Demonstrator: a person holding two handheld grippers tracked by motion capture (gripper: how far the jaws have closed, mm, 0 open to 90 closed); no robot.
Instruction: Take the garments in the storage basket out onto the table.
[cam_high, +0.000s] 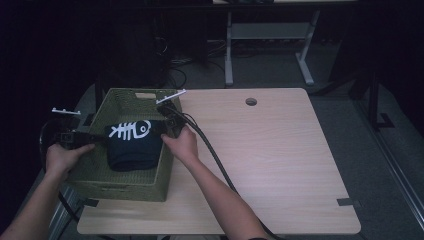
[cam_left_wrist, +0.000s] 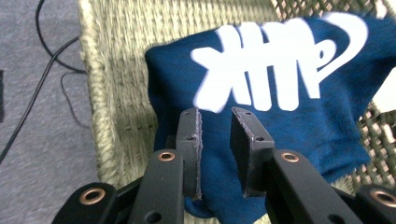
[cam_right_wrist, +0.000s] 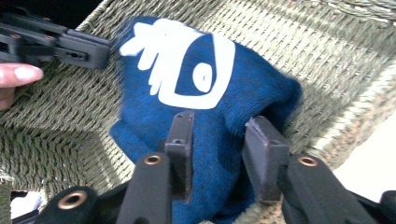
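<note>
Closest to the lens in the left gripper view were the black jaws of the left gripper (cam_left_wrist: 215, 122), parted with a narrow gap and nothing pinched between them, hanging right over the edge of a folded navy garment (cam_left_wrist: 285, 126) with a white fishbone print. Same story on the other side: the right gripper (cam_right_wrist: 223, 131) had its jaws spread apart, empty, just above the cloth's opposite edge.

From the high view the garment (cam_high: 134, 142) sat inside the green woven basket (cam_high: 107, 107), which stood at the left end of the wooden table (cam_high: 280, 160) and hung a bit over its left edge. The left hand (cam_high: 64, 157) came in over the basket's left wall, the right hand (cam_high: 182, 145) over the right wall.

My read: this was either the letting-go or the grabbing of the folded piece, can't say which from one moment. Either way, the trick would be keeping both grippers level so the fold didn't slump, and keeping the jaw tips off the wicker, since that weave looked like it'd snag. If picking up, I'd bite the thick folded edge on both sides together, not just the top layer. If dropping off, back both out straight and slow so the fabric doesn't drag along.
</note>
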